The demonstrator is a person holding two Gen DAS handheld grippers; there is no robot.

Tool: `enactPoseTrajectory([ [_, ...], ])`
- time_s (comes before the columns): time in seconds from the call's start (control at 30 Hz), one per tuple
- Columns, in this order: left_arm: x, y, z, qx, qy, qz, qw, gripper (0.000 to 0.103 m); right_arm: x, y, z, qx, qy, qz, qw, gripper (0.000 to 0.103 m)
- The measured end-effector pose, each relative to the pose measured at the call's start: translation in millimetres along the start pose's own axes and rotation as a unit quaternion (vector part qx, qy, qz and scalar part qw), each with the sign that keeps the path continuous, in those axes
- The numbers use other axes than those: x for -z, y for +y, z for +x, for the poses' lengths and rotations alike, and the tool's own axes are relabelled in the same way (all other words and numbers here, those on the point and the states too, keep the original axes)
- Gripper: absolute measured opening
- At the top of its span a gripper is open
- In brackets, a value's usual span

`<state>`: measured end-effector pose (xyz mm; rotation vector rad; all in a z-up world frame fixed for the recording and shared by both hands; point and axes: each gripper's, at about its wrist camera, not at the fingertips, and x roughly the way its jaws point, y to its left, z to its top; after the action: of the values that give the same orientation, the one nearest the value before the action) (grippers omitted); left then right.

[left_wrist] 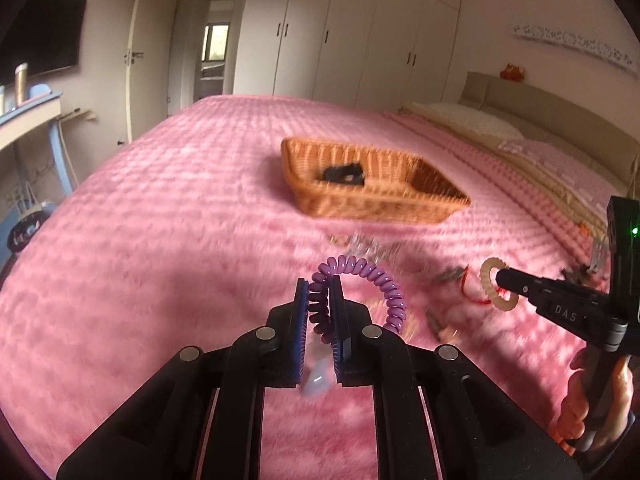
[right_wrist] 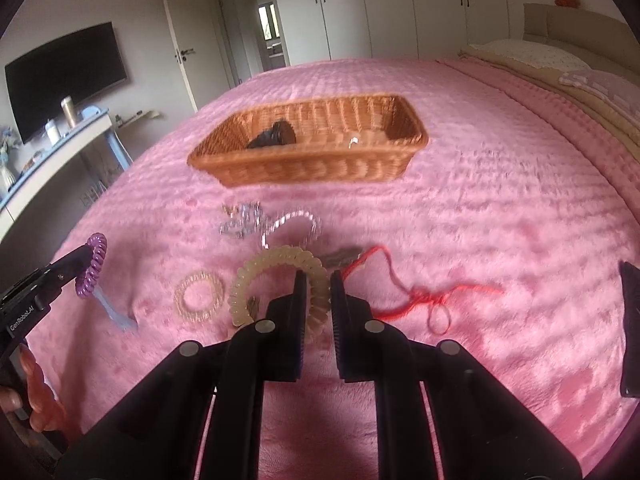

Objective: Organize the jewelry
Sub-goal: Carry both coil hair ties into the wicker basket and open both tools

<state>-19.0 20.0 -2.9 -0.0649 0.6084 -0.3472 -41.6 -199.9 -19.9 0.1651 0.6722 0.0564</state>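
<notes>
My left gripper point(left_wrist: 319, 284) is shut on a purple spiral hair tie point(left_wrist: 372, 276), held just above the pink blanket; it also shows in the right wrist view point(right_wrist: 93, 266). My right gripper point(right_wrist: 319, 280) is shut on a cream spiral hair tie point(right_wrist: 276, 266), also seen in the left wrist view point(left_wrist: 489, 280). A wicker basket point(right_wrist: 280, 168) sits ahead on the bed with a dark item point(right_wrist: 274, 136) inside. A clear spiral tie point(right_wrist: 199, 298), silver jewelry point(right_wrist: 244, 220), a beaded loop point(right_wrist: 298, 218) and a red string point(right_wrist: 416, 300) lie on the blanket.
The pink blanket point(right_wrist: 500, 208) covers a wide bed, with pillows point(right_wrist: 532, 54) at the right. A desk point(right_wrist: 60, 148) and TV point(right_wrist: 64, 76) stand at the left. A light blue piece point(right_wrist: 114, 314) lies below the purple tie. A dark object point(right_wrist: 632, 320) sits at the right edge.
</notes>
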Motion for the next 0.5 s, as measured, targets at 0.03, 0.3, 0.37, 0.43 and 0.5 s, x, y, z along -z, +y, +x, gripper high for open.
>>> enactPoseTrajectory([
  [0.03, -5, 0, -1, 0.005, -0.005, -0.002, 1.0, 0.009, -4, -1, -3, 0.0, -0.005, 0.001, 1.0, 0.01],
  [0.3, -49, -9, 7, 0.026, -0.029, 0.006, 0.9992, 0.009, -57, -7, -10, 0.001, -0.041, -0.005, 0.999, 0.01],
  [0.37, -66, -15, 15, 0.029, -0.036, 0.013, 0.9989, 0.009, -74, -8, -7, 0.008, -0.049, -0.011, 0.999, 0.01],
  [0.43, -82, -21, 24, 0.034, -0.041, 0.019, 0.9984, 0.009, -94, -9, -1, 0.017, -0.056, -0.021, 0.998, 0.01],
  [0.5, -100, -29, 38, 0.039, -0.041, 0.025, 0.9981, 0.009, -114, -10, 9, 0.026, -0.059, -0.031, 0.997, 0.01],
])
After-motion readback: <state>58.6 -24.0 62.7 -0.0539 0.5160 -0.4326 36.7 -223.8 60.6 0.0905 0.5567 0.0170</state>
